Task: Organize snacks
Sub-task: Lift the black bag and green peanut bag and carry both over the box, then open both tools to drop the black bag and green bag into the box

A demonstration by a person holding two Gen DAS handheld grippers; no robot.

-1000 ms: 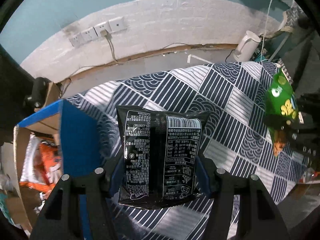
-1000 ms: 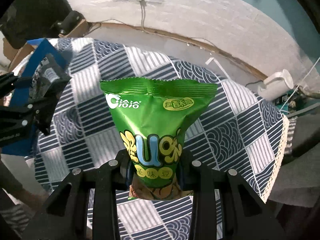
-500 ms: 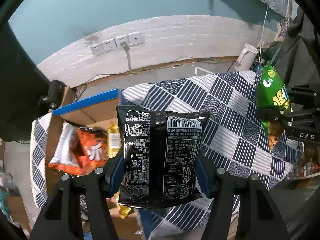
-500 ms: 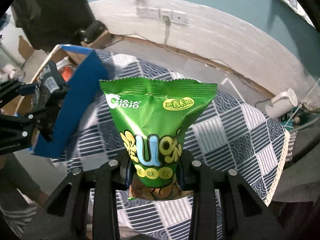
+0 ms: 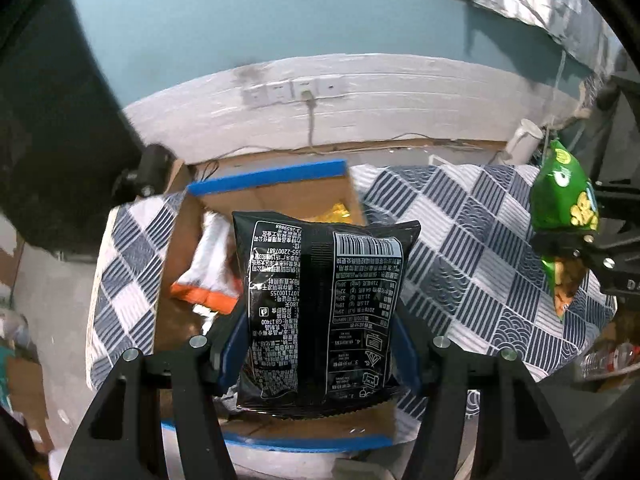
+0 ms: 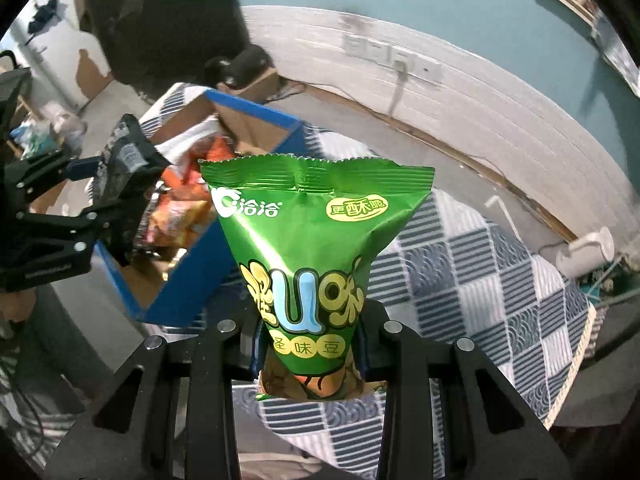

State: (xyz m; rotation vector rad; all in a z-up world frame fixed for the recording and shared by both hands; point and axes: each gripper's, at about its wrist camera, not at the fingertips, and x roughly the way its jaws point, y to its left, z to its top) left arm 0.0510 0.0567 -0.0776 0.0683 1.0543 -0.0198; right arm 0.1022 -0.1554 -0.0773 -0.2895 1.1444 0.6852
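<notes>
Black foil fills the left wrist view: the left gripper (image 5: pixel 320 352) has its fingers (image 5: pixel 230 344) closed on the lower part of a black snack bag (image 5: pixel 320 304), which is held upright with its printed back and barcode toward the camera, above the open cardboard box (image 5: pixel 264 178) with blue-taped edges. Inside the box lie an orange-and-white packet (image 5: pixel 208 272) and a yellow packet (image 5: pixel 338 212). The box rests at the edge of a table under a blue-and-white patterned cloth (image 5: pixel 460 248).

At the right edge of that view, the right gripper (image 6: pixel 310 350) holds a green snack bag (image 6: pixel 312 248) clear of the cloth; its own camera shows the fingers (image 6: pixel 364 344) pinched tight on the narrow bottom of the bag, the crimped top flaring upward. The bag hangs over the table just beside the box, apart from the black one. Behind, a white brick wall carries a row of sockets (image 5: pixel 294 90), and a white kettle (image 5: pixel 524 146) stands past the table's far corner.
</notes>
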